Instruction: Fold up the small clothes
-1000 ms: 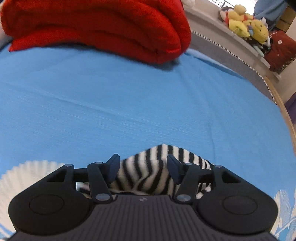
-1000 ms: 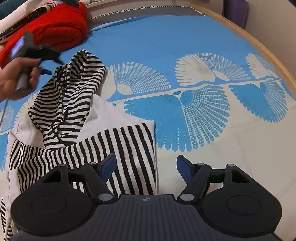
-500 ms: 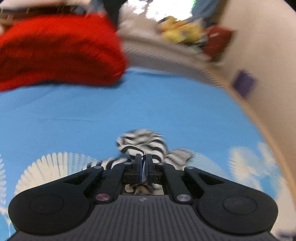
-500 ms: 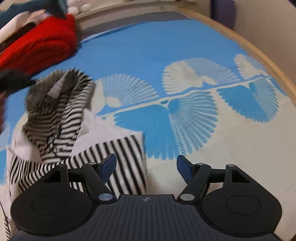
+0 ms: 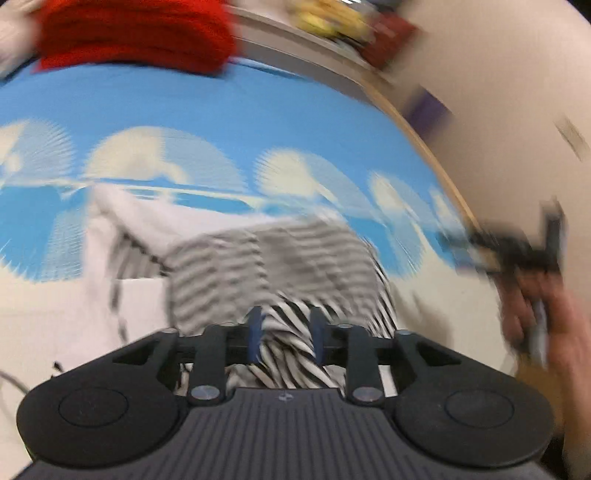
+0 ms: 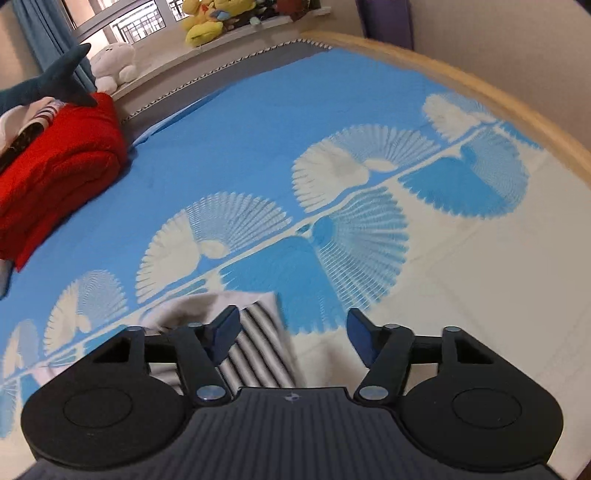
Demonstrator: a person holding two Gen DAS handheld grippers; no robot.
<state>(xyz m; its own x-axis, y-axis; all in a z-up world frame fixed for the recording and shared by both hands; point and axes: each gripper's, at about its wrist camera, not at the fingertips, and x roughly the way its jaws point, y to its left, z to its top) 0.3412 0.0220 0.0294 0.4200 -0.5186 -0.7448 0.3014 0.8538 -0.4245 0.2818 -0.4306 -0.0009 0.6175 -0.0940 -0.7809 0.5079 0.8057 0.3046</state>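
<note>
A small black-and-white striped hooded garment (image 5: 273, 266) lies on the blue and white bedspread (image 5: 184, 107). My left gripper (image 5: 284, 338) is shut on a bunched striped fold of it, with cloth filling the gap between the blue pads; the view is motion-blurred. My right gripper (image 6: 291, 338) is open and empty, low over the garment's striped edge (image 6: 255, 347), which lies under its left finger. In the left wrist view the right gripper (image 5: 517, 254) and the hand holding it show blurred at the far right.
A folded red blanket (image 6: 55, 162) sits at the far left of the bed. Plush toys (image 6: 207, 18) line the window ledge behind. The bed's wooden edge (image 6: 480, 88) curves along the right, with a wall beyond.
My left gripper closed on the striped hood and has swung it back over the garment's body. My right gripper has moved forward, so only the garment's edge shows under it.
</note>
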